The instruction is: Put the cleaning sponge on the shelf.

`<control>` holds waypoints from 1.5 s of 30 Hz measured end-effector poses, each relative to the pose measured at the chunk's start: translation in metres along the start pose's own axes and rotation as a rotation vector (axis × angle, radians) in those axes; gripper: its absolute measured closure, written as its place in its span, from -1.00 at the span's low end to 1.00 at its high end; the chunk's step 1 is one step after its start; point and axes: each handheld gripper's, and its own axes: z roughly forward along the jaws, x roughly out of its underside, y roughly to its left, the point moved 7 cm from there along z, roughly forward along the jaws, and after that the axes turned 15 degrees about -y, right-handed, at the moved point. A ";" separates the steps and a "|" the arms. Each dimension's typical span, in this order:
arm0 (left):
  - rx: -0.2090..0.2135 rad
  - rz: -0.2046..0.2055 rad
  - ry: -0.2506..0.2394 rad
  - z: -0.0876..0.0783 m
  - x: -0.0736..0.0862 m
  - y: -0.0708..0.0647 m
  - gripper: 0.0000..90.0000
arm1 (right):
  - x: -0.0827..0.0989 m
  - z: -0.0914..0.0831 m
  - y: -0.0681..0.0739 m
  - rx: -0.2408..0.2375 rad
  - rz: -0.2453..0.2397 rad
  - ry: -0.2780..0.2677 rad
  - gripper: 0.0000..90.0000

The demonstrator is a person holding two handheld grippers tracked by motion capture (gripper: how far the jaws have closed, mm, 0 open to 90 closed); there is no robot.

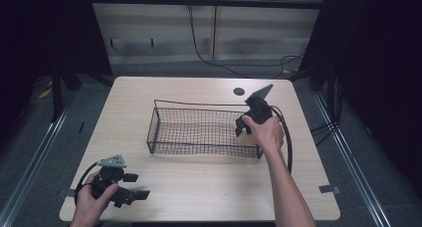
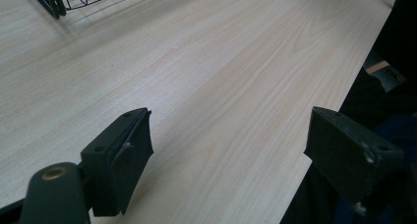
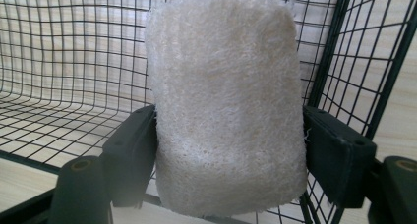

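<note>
A black wire basket (image 1: 164,125) stands on the middle of the wooden table. My right gripper (image 1: 244,129) reaches into its right end, and in the right gripper view its two black jaws press on both sides of a cream loofah sponge (image 3: 223,101). The sponge hangs just inside the basket's mesh corner (image 3: 344,62). My left gripper (image 1: 137,186) rests low over the table's front left corner, held by a hand, with its jaws wide apart and nothing between them; its fingertips (image 2: 123,150) hover over bare wood.
The table's front edge (image 2: 319,150) runs close to the left gripper. A round dark hole (image 1: 239,91) sits in the tabletop behind the basket. Cables trail on the floor beyond the table, and metal rails run along both sides.
</note>
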 end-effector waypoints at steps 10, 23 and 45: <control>0.002 0.003 0.003 -0.001 0.000 0.000 -0.61 | 0.006 0.011 -0.001 0.019 -0.012 0.007 -0.42; 0.003 0.002 0.001 -0.001 0.000 0.000 -0.61 | 0.011 0.022 0.000 0.053 -0.036 0.037 -0.43; 0.001 0.001 0.000 0.000 0.000 0.000 -0.61 | 0.015 0.027 0.001 0.060 -0.065 0.072 -0.56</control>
